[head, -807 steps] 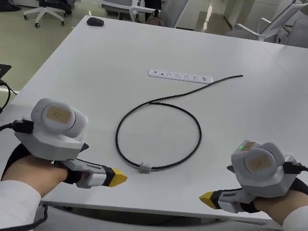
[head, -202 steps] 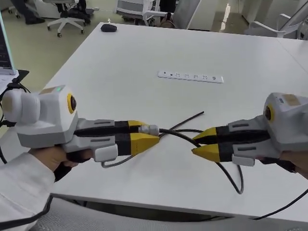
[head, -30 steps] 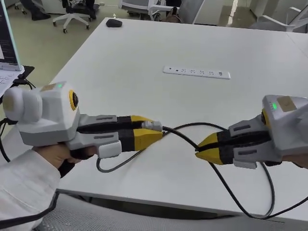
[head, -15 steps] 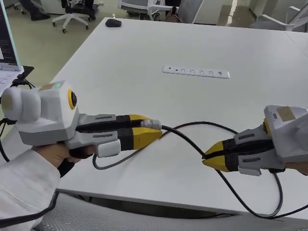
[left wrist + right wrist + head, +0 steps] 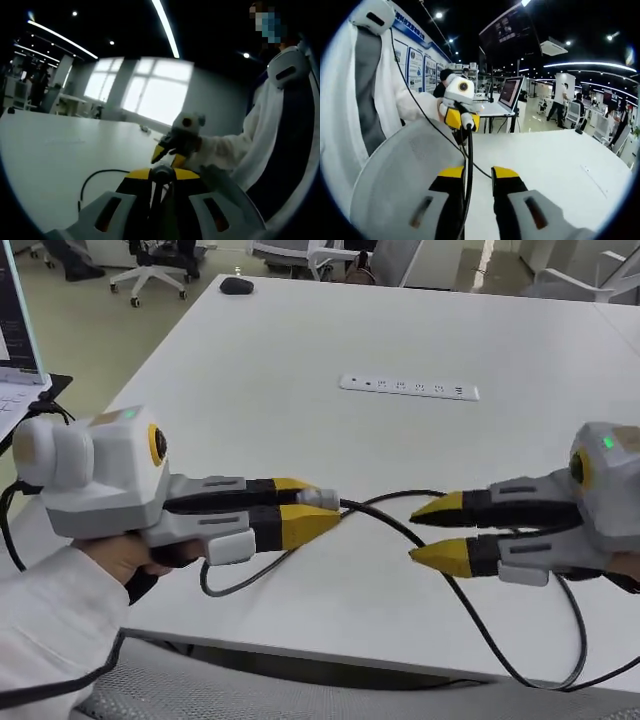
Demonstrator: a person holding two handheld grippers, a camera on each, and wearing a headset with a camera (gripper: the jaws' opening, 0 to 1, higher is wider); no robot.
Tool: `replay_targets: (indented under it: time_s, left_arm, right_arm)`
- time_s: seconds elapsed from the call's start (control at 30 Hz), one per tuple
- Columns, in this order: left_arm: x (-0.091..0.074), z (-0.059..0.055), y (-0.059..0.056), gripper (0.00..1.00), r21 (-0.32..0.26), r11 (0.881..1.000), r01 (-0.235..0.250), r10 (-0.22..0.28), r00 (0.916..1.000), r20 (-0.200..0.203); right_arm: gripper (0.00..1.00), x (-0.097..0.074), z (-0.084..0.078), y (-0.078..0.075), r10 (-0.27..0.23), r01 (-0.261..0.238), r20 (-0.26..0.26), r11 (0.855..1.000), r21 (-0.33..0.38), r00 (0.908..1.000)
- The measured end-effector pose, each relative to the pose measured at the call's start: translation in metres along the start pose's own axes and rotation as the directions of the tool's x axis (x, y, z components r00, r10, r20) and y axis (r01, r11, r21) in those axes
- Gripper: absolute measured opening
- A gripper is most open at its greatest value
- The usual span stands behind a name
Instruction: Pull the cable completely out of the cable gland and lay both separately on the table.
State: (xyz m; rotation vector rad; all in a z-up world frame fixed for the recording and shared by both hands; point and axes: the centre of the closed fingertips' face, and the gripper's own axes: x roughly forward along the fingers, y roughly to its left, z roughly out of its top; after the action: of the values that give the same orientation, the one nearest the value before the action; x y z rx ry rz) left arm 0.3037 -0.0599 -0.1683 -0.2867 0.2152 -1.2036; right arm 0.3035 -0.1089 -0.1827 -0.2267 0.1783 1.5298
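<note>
Your bench [image 5: 250, 370] carries a power strip [image 5: 408, 388] toward its far edge and a mouse [image 5: 236, 285] at the far left corner, both well clear of the work. Your left gripper [image 5: 325, 504] clamps the cable gland [image 5: 319, 499] above the near edge. The cable [image 5: 356, 508] runs between your right gripper's [image 5: 413, 537] jaws, which have parted since a moment ago.

Readable text: none.
Blue-and-white wall posters [image 5: 417, 65]: 10 o'clock in the right gripper view; print too small to read.
Large dark hanging screen [image 5: 506, 31]: 12 o'clock; faint marks, illegible.
Open laptop's lit screen [image 5: 511, 91]: blurred.
Long white power strip [image 5: 408, 388]: 12 o'clock on the white table [image 5: 250, 370]; markings illegible.
Tan sticker [image 5: 105, 421] on the left gripper [image 5: 328, 505]: no legible print.
</note>
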Motion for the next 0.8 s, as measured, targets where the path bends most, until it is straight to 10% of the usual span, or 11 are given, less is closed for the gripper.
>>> replay_targets:
  time_s: [0.37,0.8]
  left_arm:
    - [0.000,0.002,-0.001,0.16,-0.028,0.999,0.014,-0.014,0.9997,0.022]
    - [0.004,0.001,-0.012,0.16,-0.029,0.997,0.070,-0.070,0.9974,0.018]
  right_arm:
    - [0.21,0.006,0.037,0.002,-0.012,0.010,0.119,1.000,0.021,0.9928]
    - [0.14,0.031,0.020,0.019,0.018,-0.018,0.031,1.000,0.020,0.9994]
